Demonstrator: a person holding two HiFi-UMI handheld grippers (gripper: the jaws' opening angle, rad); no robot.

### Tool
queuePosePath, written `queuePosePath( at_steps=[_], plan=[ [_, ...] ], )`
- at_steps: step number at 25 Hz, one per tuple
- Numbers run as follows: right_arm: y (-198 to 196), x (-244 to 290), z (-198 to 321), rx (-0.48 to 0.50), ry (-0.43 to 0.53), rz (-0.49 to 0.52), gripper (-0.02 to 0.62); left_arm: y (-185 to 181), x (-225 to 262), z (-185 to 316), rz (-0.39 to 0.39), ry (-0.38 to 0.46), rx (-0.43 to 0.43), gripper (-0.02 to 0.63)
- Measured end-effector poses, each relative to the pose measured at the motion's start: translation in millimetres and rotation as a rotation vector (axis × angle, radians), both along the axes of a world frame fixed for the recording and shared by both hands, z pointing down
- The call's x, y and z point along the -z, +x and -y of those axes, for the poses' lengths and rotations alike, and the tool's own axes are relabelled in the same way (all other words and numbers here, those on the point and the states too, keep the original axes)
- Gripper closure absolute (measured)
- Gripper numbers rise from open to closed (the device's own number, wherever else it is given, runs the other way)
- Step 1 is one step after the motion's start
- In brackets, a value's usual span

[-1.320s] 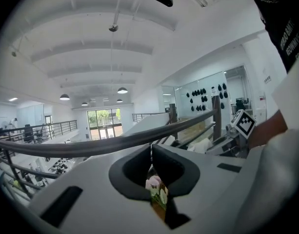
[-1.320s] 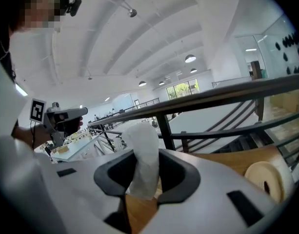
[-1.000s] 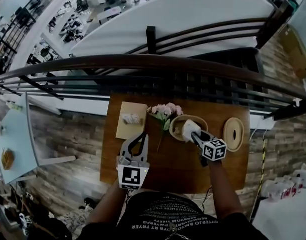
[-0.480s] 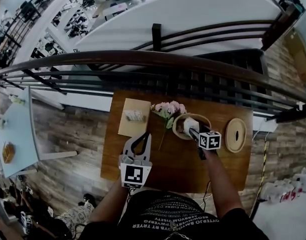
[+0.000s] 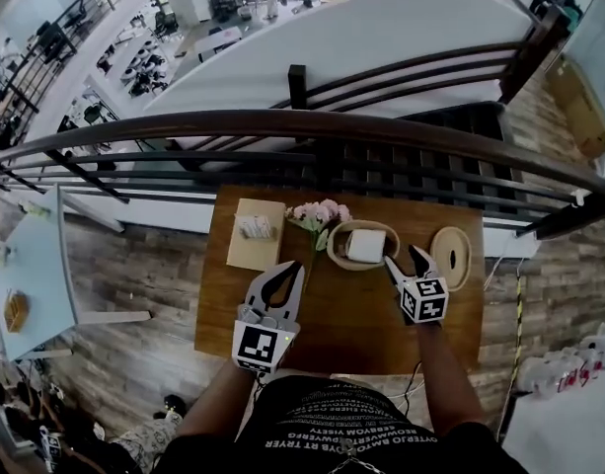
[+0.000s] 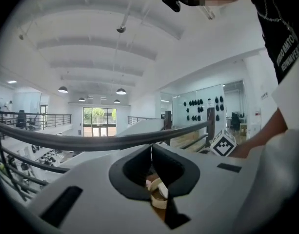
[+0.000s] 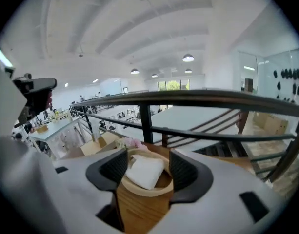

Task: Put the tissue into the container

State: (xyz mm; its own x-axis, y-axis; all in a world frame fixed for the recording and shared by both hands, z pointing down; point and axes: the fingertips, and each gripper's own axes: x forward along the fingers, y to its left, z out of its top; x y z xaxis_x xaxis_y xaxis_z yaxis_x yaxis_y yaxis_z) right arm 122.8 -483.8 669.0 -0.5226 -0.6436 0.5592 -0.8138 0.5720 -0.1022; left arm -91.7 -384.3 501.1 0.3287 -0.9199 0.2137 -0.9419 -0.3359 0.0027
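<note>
Tissue (image 5: 365, 247) lies flat inside the container (image 5: 333, 252), white against the wood. My right claw (image 5: 405, 262) is just right of the container. Its jaws have just been opening and stand wide apart, gripping nothing, with the tissue seen beyond them. My left claw (image 5: 289, 271) hangs over the surface (image 5: 351, 324), near-left of the container, jaws together and empty. Round lid (image 5: 450, 257) lies right of the container. Flowers (image 5: 317, 215) lie just beside its left rim.

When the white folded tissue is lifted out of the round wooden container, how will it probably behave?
The white folded tissue looks soft and flat, so it would probably sag and feel very light. It lies loose inside the round wooden container, so it likely comes out without dragging it.
</note>
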Motion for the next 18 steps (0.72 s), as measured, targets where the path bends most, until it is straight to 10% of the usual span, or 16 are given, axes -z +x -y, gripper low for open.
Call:
queuePosePath(
  at_steps=[7, 18],
  plan=[
    [7, 122, -56, 0.031, 0.330, 0.056, 0.569, 13, 34, -34, -0.048, 0.072, 0.050, 0.572],
    [47, 195, -138, 0.036, 0.434, 0.069, 0.581, 28, 58, -97, 0.000, 0.106, 0.139, 0.572]
  ],
)
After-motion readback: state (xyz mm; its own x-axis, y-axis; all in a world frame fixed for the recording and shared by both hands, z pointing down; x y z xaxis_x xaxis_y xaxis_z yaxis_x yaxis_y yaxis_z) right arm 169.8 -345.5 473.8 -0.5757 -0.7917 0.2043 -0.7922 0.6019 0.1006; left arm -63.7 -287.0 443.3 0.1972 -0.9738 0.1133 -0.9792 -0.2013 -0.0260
